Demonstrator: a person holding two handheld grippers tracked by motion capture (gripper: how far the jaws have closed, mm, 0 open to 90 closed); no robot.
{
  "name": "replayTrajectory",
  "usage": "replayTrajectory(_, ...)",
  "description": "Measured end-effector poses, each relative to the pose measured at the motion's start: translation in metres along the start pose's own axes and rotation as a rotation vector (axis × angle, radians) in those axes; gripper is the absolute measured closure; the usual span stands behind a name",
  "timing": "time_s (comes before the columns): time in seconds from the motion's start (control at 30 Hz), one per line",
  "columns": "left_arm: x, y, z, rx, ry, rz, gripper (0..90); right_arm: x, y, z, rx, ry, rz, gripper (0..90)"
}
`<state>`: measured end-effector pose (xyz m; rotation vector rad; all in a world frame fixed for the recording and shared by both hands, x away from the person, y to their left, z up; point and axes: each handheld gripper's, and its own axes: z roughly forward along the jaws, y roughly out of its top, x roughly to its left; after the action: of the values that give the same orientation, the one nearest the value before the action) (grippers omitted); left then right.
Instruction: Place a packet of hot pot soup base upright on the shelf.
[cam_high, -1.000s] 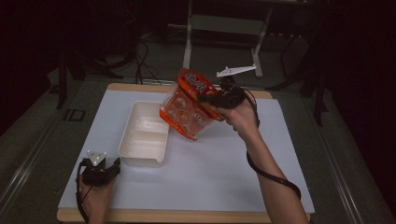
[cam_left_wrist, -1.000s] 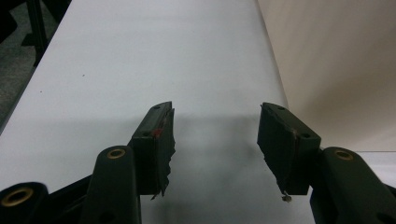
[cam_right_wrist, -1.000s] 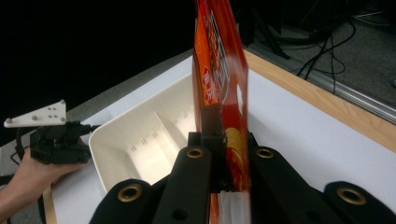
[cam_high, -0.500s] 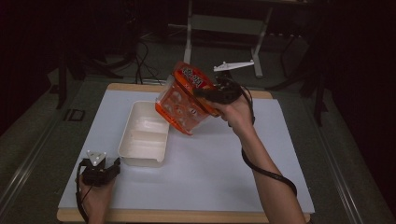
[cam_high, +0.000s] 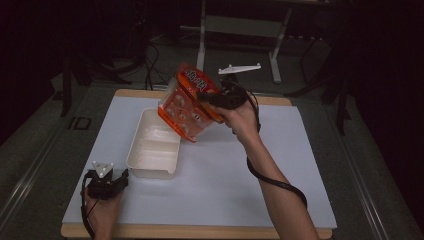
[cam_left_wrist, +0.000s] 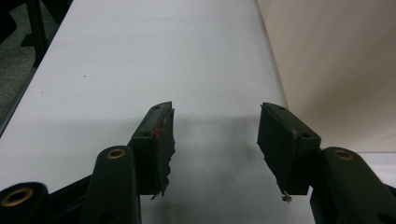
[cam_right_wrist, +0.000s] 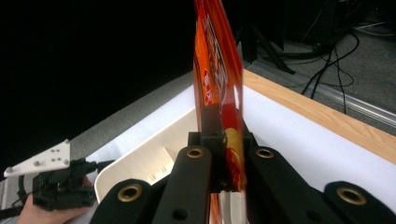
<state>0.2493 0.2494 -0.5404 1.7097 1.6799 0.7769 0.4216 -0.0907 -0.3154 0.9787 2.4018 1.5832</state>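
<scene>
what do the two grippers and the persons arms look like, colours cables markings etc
Both the left gripper and right gripper are black, each topped by a pale three-cornered plate. Their jaws show brass-coloured pivot rings; the left pads look frayed, with a red fleck. A black cable loops round the bare right forearm; no sleeves.

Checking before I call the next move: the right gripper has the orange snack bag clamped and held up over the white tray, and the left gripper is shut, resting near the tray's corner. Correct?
Not quite. The left gripper is open: the left gripper view shows its jaws spread apart with nothing between them. The rest holds: the right gripper clamps the orange snack bag above the white tray.
</scene>
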Motion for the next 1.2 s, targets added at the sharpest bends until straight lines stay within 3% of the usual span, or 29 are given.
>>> replayTrajectory(0.73,-0.001,0.0,0.0,0.003,0.002,0.005,46.1,0.015,0.007,0.023,-0.052,0.024,0.025,90.0)
replayTrajectory(1.2,-0.001,0.0,0.0,0.004,-0.003,0.01,46.0,0.024,0.002,0.037,-0.077,0.015,0.047,90.0)
